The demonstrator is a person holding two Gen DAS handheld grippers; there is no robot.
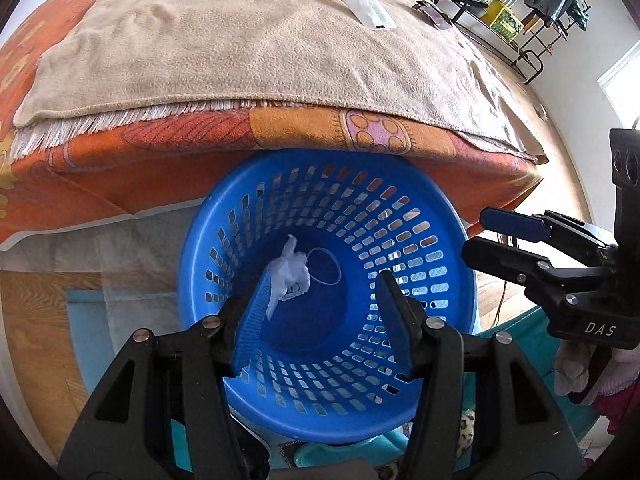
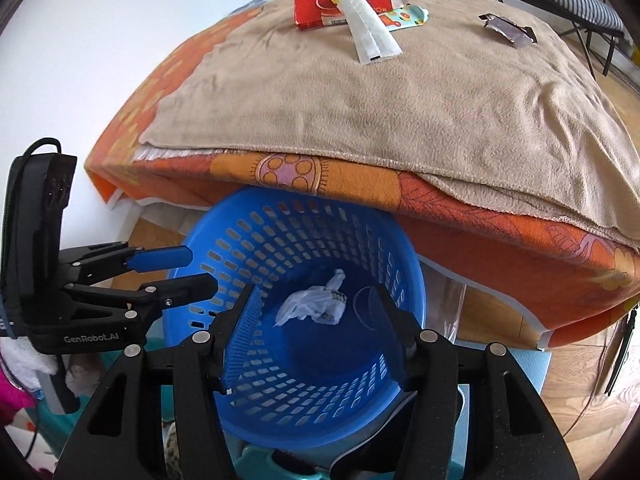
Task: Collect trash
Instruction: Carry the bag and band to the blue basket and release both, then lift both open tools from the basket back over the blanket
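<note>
A blue slotted plastic basket (image 1: 400, 240) (image 2: 280, 240) stands on the floor against the foot of a bed. Inside it lies a crumpled white piece of trash (image 1: 290, 276) (image 2: 316, 304), beside a thin white ring (image 1: 324, 266). My left gripper (image 1: 324, 312) hangs over the basket's mouth, open, with nothing pressed between its pads. My right gripper (image 2: 316, 332) hangs over the same mouth, open and empty too. Each shows in the other's view: the right gripper (image 1: 500, 236) at the basket's right rim, the left gripper (image 2: 180, 272) at its left rim.
A beige blanket (image 2: 400, 112) covers the orange patterned bed (image 2: 480, 232). On it at the far end lie a red packet (image 2: 316, 4), a white strip (image 2: 370, 28), a colourful wrapper (image 2: 412, 14) and a dark crumpled wrapper (image 2: 508, 30). A black metal rack (image 1: 520, 20) stands beyond.
</note>
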